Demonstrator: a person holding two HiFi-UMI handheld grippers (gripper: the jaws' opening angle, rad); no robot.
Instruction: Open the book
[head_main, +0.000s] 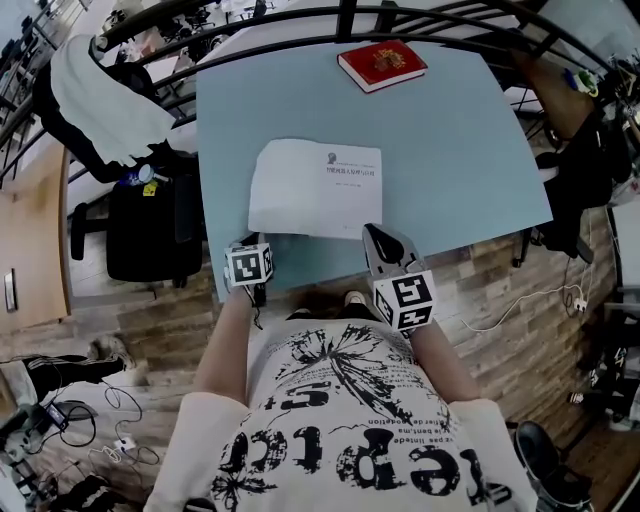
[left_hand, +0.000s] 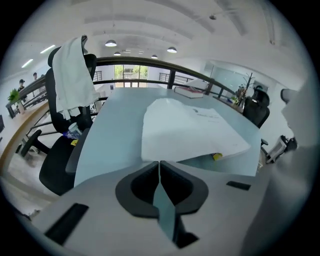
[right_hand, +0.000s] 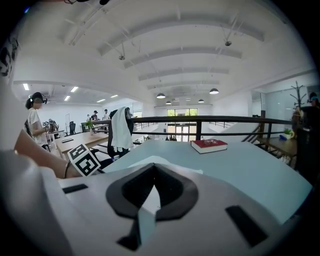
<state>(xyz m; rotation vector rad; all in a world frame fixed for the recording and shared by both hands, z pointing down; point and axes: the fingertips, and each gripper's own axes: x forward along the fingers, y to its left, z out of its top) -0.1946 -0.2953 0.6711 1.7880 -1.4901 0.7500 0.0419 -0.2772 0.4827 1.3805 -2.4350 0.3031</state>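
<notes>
White black-printed T-shirt (head_main: 340, 430); grey left claw (left_hand: 160, 165) and right claw (head_main: 369, 230) with marker cubes (head_main: 403, 297).

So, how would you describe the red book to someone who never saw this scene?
Find the pale blue table and look at its far edge, right of the middle. The red book lies there closed, smaller than the white book at the near edge.

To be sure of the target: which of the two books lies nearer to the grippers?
The white book, at the table's near edge; the red book lies at its far edge.
</notes>
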